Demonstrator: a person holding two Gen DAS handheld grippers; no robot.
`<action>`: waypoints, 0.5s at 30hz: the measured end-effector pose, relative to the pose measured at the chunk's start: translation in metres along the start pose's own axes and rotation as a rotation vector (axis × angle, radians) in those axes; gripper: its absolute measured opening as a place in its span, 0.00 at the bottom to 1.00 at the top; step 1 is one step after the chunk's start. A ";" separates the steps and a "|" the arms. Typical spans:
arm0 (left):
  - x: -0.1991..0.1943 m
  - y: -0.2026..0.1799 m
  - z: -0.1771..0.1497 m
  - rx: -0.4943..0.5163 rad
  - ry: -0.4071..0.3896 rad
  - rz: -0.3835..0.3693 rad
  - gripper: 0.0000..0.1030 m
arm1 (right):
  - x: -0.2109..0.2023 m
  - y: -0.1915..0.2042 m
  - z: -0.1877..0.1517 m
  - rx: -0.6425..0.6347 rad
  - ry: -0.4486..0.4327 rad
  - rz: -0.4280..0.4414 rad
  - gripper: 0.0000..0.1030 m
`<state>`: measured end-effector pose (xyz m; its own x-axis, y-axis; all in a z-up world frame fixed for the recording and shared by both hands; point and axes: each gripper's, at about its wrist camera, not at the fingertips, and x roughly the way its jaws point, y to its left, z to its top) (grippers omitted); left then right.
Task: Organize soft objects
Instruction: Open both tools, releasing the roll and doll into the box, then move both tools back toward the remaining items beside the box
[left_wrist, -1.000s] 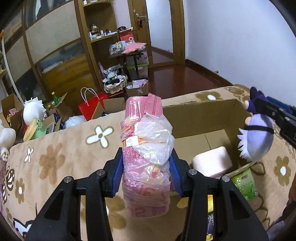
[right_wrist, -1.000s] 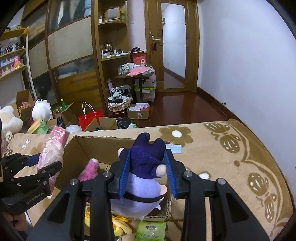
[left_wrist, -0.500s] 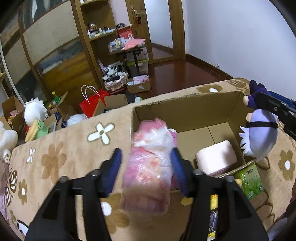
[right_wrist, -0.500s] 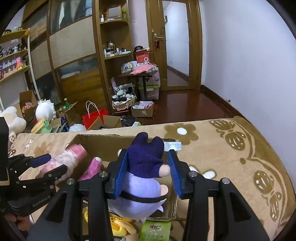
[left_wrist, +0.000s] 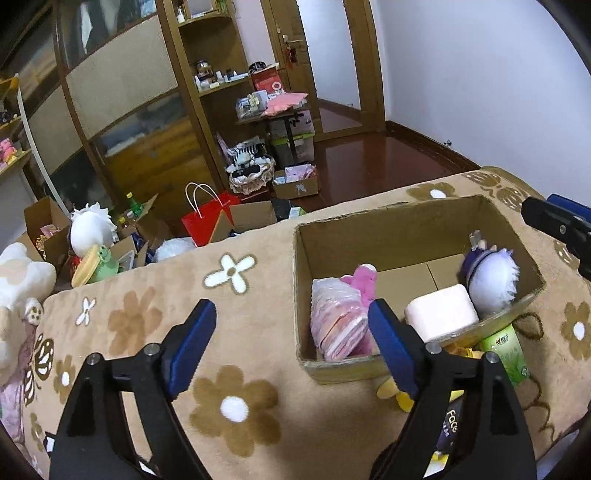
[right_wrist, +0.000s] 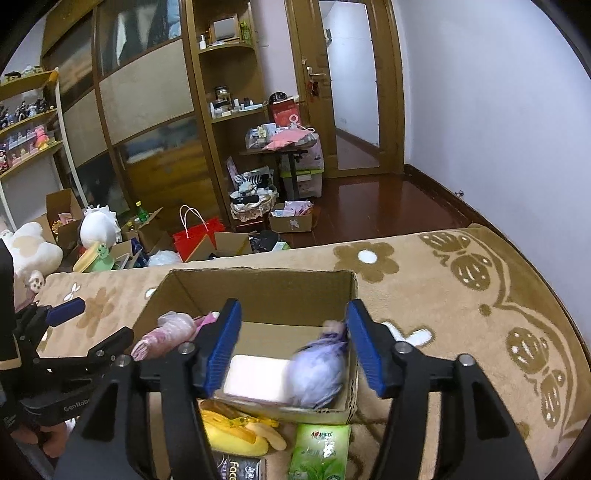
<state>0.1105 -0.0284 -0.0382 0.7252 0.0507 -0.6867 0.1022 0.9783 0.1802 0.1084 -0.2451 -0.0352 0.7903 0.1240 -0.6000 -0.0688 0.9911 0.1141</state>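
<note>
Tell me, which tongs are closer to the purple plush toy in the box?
Right. The right tongs hang open just over the purple plush toy; the left tongs sit across the box.

The cardboard box (left_wrist: 369, 365) sits on a blanket (left_wrist: 258, 295). Inside, a bagged bundle (left_wrist: 338, 325) lies left, a plush toy (left_wrist: 491, 277) right, a soft block (left_wrist: 441, 317) between. A tissue pack (right_wrist: 321, 450) lies before the box.

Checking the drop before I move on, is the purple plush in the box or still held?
In the box. The purple plush lies inside the box beside a pale block, and the right gripper, jaws just opened, holds nothing.
</note>
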 end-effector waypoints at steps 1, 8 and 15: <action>-0.003 0.001 0.000 -0.002 -0.003 0.001 0.86 | -0.003 0.001 0.000 0.001 -0.008 -0.007 0.74; -0.033 0.009 -0.006 -0.031 -0.024 -0.013 0.94 | -0.029 0.001 -0.003 0.022 -0.045 -0.021 0.98; -0.056 0.007 -0.016 -0.029 -0.014 -0.030 0.97 | -0.058 -0.001 -0.008 0.020 -0.063 -0.031 1.00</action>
<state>0.0600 -0.0215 -0.0096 0.7317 0.0185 -0.6814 0.1045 0.9848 0.1390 0.0573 -0.2530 -0.0068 0.8286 0.0891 -0.5526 -0.0321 0.9932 0.1121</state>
